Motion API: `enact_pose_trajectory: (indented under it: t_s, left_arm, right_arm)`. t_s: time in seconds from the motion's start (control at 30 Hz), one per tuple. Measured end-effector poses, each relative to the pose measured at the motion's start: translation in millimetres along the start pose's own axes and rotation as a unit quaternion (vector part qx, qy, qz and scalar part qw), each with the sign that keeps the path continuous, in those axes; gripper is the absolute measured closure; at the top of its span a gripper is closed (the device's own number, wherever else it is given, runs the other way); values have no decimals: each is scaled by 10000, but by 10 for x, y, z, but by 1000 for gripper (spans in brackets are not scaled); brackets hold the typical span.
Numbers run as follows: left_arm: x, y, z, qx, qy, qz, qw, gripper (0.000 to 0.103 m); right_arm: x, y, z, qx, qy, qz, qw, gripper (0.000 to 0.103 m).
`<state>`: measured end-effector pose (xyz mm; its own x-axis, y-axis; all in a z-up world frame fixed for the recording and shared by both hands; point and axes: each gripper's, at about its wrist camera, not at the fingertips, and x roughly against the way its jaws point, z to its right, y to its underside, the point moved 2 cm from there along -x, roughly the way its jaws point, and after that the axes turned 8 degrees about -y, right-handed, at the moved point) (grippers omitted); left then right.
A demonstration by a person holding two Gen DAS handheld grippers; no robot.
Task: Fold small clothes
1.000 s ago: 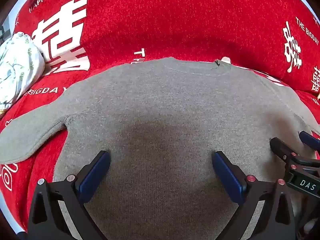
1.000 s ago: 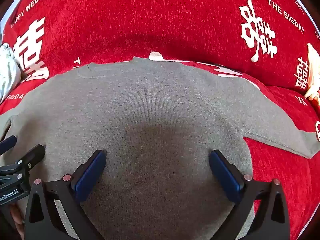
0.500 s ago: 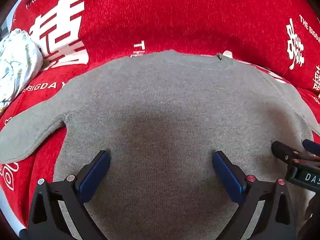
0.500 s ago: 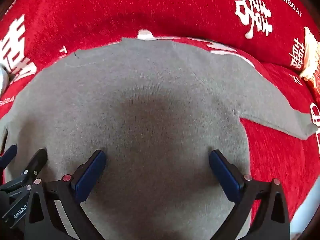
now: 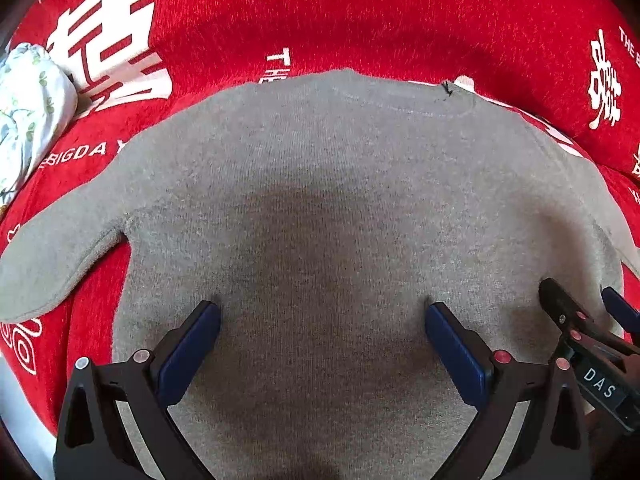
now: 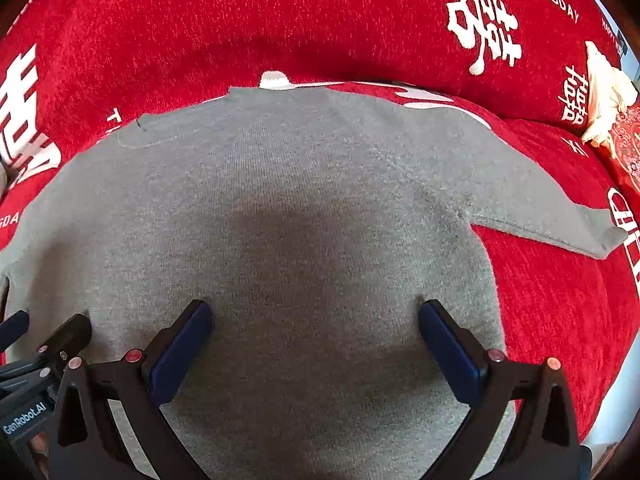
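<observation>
two tongs hover spread wide over a grey sweater (image 5: 340, 208), gripping nothing: the left tongs (image 5: 322, 340) near its left half, the right tongs (image 6: 314, 338) near its right half. the sweater lies flat, sleeves out, on a red cloth (image 5: 360, 12) with white lettering.

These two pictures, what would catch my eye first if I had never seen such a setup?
Most likely the grey sweater, spread flat with both sleeves out and filling the middle of each view. Under it lies a bright red cover with big white characters. Low in each view a gripper hangs open over the sweater's lower part: the left gripper and the right gripper, each with blue pads.
</observation>
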<state>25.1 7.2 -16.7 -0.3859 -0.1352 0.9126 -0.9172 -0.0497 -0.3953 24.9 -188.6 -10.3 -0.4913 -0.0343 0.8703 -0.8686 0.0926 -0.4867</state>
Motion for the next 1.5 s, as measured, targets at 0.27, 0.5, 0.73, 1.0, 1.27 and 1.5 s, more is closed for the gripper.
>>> enact_pose_trajectory:
  t_s: [0.27,0.5,0.73,1.0,1.27,1.5]
  left_arm:
    - [0,-44,0,-25,-9,-151,9999,1]
    - [-27,-105,-46,35,27,-685,9976,1]
    - [1,-189,-99,165,116,-1311,9912,1]
    - [294,-323,-106,350,-67,-659,9972,1]
    - [362,-451,-8,513,-190,-349,9979,1]
    - [386,-479,238,326,-417,-202,9984,1]
  right_arm:
    - [68,37,-45,16,116,105,9999,0]
    - [183,-34,-144,311,-164,-163,9992,0]
    - [331,-105,-243,566,-277,-194,9978,0]
    - [376,-191,-219,618,-307,-27,9976,0]
    - [449,-312,22,590,-164,244,9978,0]
    - [442,-367,251,475,-140,295,9983,0]
